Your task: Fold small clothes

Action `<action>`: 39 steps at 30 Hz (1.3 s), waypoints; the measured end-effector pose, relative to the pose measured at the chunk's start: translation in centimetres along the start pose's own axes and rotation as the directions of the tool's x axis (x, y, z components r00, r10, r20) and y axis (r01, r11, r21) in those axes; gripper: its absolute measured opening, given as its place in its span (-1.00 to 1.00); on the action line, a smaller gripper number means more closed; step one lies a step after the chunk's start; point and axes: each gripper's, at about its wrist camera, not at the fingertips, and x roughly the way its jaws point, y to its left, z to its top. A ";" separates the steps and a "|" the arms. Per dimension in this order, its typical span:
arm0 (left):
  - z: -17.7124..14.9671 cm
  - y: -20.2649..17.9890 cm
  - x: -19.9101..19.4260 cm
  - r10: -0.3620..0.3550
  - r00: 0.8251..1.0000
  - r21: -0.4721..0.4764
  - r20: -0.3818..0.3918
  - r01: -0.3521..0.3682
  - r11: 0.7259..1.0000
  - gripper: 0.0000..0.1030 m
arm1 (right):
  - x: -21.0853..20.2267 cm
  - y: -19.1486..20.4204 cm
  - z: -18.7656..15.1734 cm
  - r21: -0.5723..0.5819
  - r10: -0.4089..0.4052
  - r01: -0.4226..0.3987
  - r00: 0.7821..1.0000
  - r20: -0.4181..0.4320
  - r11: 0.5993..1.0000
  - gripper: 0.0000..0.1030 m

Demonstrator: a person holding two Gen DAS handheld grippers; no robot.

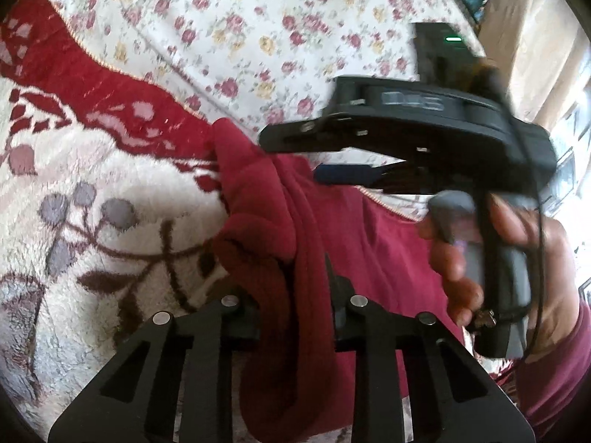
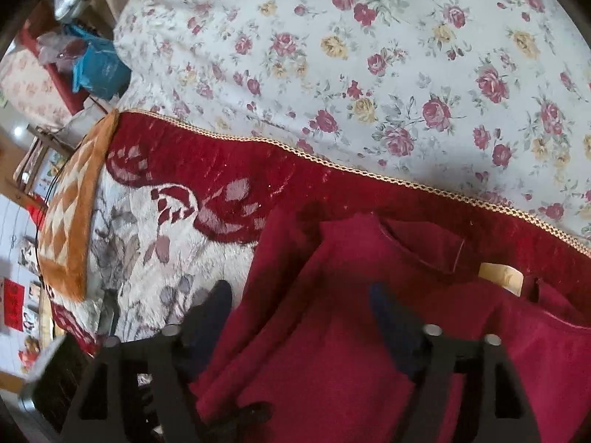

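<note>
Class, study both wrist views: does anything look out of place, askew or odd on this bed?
Nothing is damaged or spilled. The dark red garment lies rumpled on the plush blanket, one part bunched in the left gripper. An orange-and-white patterned cloth sits askew at the blanket's corner. The right gripper straddles the garment, open.

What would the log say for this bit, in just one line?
step: folding | left tool: shut on red top | right tool: open above red top | under it: blanket, flowery sheet

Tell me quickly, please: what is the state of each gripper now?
Left gripper: shut on a bunched fold of the red garment.
Right gripper: open, its fingers on either side of the red garment, not pinching it.
</note>
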 end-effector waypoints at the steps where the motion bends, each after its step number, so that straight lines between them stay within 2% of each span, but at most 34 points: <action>1: 0.0 -0.3 -0.2 -0.008 1.000 0.015 0.013 0.008 1.000 -0.58 | 0.2 0.0 0.3 0.008 -0.010 0.010 1.000 -0.020 1.000 0.47; 3: 0.2 -0.8 -0.4 -0.009 1.000 0.037 0.027 0.008 0.999 -0.58 | 0.8 -0.2 0.8 0.024 -0.022 0.023 0.998 -0.051 0.999 0.47; 7: 0.0 -1.7 -0.4 0.000 0.999 0.095 0.041 -0.004 0.995 -0.58 | 2.0 -0.1 1.1 0.052 0.010 -0.004 0.993 -0.115 0.999 0.48; 9: 0.0 -2.1 -0.4 0.001 0.999 0.117 0.046 -0.006 0.993 -0.58 | 2.3 0.5 1.1 0.041 0.032 -0.027 0.990 -0.135 0.999 0.52; 15: 0.0 -2.3 -0.2 0.000 0.999 0.138 0.050 -0.007 0.990 -0.58 | 3.0 2.6 1.2 -0.023 0.018 -0.022 0.987 -0.159 0.999 0.60; 18: 0.1 -2.2 -0.3 0.000 0.999 0.140 0.046 -0.006 0.990 -0.58 | 3.8 3.2 1.1 -0.064 -0.035 0.023 0.981 -0.191 0.998 0.63; 20: 0.1 -2.4 -0.2 0.000 0.999 0.148 0.043 -0.007 0.989 -0.58 | 4.6 3.4 0.6 -0.125 -0.107 0.081 0.971 -0.213 0.989 0.62; 21: 0.0 -2.5 -0.1 0.003 0.999 0.150 0.038 -0.008 0.989 -0.58 | 4.7 3.3 0.4 -0.142 -0.138 0.110 0.969 -0.207 0.984 0.58; 23: 0.0 -2.3 0.1 0.012 1.000 0.145 0.024 -0.015 0.989 -0.58 | 4.4 2.6 -0.1 -0.149 -0.154 0.129 0.973 -0.171 0.980 0.05; 24: -0.2 -2.4 0.0 0.012 1.000 0.143 0.022 -0.015 0.990 -0.58 | 4.1 2.2 -0.1 -0.143 -0.140 0.118 0.978 -0.156 0.983 -0.07; 25: -0.2 -2.4 0.0 0.011 1.000 0.140 0.019 -0.014 0.990 -0.56 | 3.3 1.6 -0.2 -0.126 -0.096 0.080 0.987 -0.128 0.989 -0.29; 26: -0.3 -2.5 0.0 0.020 1.000 0.143 0.018 -0.022 0.990 -0.55 | 2.7 1.1 -0.3 -0.114 -0.066 0.053 0.992 -0.110 0.992 -0.37; 29: -0.8 -2.9 0.2 0.065 0.997 0.164 0.030 -0.069 0.984 -0.15 | 1.2 -0.6 -1.0 -0.073 0.005 -0.010 0.998 -0.064 0.997 -0.45; 30: -1.1 -3.0 0.4 0.074 0.997 0.163 0.031 -0.078 0.984 0.05 | 0.9 -0.8 -1.2 -0.068 0.017 -0.021 0.998 -0.056 0.998 -0.46; 31: -1.4 -3.0 0.5 0.076 0.997 0.154 0.028 -0.080 0.985 0.12 | 0.5 -1.2 -1.5 -0.061 0.028 -0.030 0.999 -0.040 0.998 -0.49; 34: -1.9 -2.8 1.2 0.097 0.995 0.121 0.009 -0.098 0.988 0.11 | -0.7 -2.2 -2.2 -0.025 0.071 -0.071 0.997 0.005 0.997 -0.52; 36: -1.9 -3.0 1.1 0.083 0.997 0.103 0.009 -0.083 0.991 0.07 | -1.3 -2.8 -2.7 0.003 0.111 -0.111 0.993 0.041 0.994 -0.53; 37: -1.7 -3.2 1.0 0.077 0.997 0.097 0.015 -0.078 0.992 -0.13 | -1.8 -2.9 -3.0 0.018 0.133 -0.135 0.989 0.061 0.991 -0.54; 39: -1.6 -4.2 0.8 0.103 0.994 0.125 0.021 -0.105 0.987 -0.35 | -2.3 -3.4 -3.4 0.036 0.161 -0.164 0.984 0.080 0.986 -0.54</action>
